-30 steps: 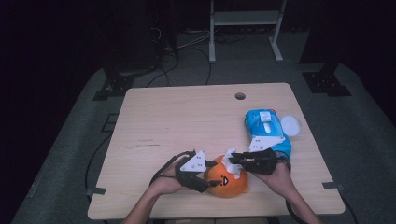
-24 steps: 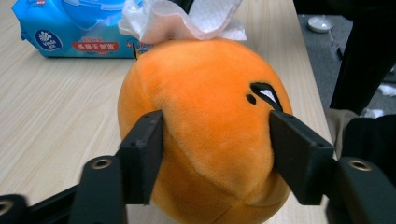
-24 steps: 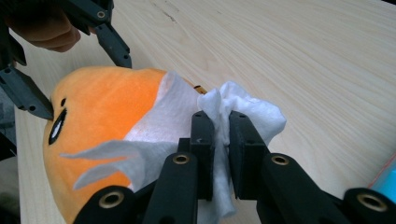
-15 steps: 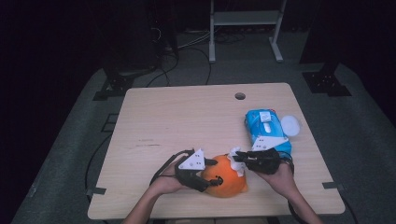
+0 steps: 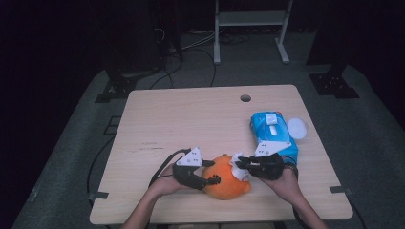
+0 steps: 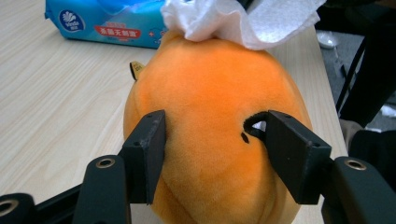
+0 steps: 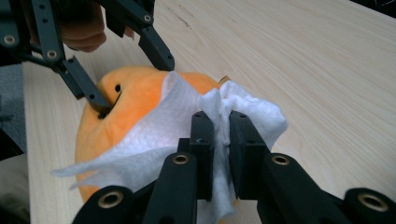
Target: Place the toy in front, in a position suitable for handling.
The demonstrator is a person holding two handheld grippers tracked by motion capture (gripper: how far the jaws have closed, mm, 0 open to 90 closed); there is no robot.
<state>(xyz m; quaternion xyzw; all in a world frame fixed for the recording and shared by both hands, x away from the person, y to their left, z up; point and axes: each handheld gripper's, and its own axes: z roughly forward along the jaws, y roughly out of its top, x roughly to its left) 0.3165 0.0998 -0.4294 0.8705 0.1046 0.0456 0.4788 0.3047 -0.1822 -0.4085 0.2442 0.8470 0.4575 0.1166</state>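
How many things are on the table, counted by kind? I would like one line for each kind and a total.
Orange plush toy: 1
Blue pack of wet wipes: 1
White wipe, pinched in the right gripper and laid on the toy: 1
Small white round lid beside the pack: 1
Handheld grippers, counting the left gripper that clasps the toy: 2
Total: 6

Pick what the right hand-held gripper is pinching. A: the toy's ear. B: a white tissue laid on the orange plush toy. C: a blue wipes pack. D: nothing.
B: in the right gripper view, the right hand-held gripper has its jaws closed on a white tissue draped over the orange plush toy.
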